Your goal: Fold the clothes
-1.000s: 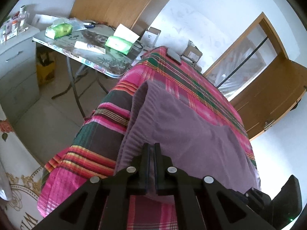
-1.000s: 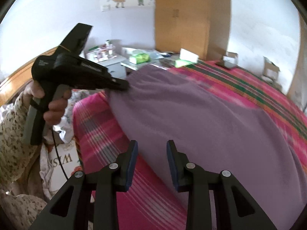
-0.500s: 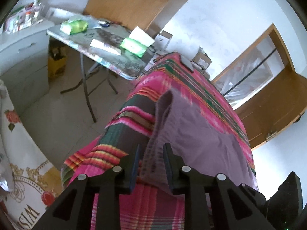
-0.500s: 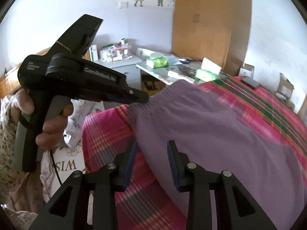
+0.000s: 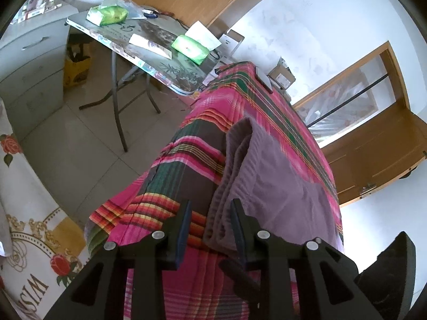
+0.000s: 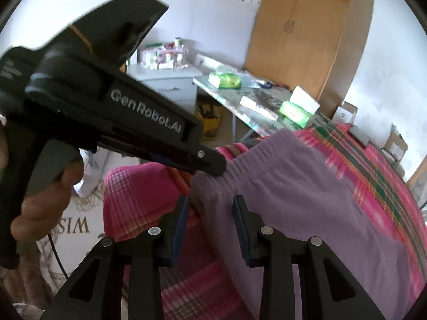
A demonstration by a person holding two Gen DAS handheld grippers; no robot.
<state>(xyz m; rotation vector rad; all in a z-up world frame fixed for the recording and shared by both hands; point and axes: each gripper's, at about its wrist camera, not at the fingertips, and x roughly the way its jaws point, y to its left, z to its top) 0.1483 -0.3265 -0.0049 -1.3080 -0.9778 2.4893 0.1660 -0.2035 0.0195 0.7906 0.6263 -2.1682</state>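
A purple garment [image 5: 269,184] lies on the bed over a pink plaid bedspread [image 5: 186,160], its ribbed waistband folded near the bed's edge. My left gripper [image 5: 209,224] is open, its jaws either side of the waistband's near corner. In the right wrist view the garment [image 6: 307,200] spreads to the right, and the left gripper's body [image 6: 128,122] reaches to the waistband. My right gripper [image 6: 210,224] is open, over the garment's near edge, holding nothing.
A folding table [image 5: 165,74] with green packets and papers stands beyond the bed corner. A white drawer unit [image 5: 29,56] is at left. A wooden wardrobe [image 6: 299,29] and door [image 5: 373,160] are behind. A phone [image 5: 263,78] lies on the bed's far end.
My left gripper opened and let go of the waistband, which now lies on the bed. Both grippers drew back toward the bed's near edge.
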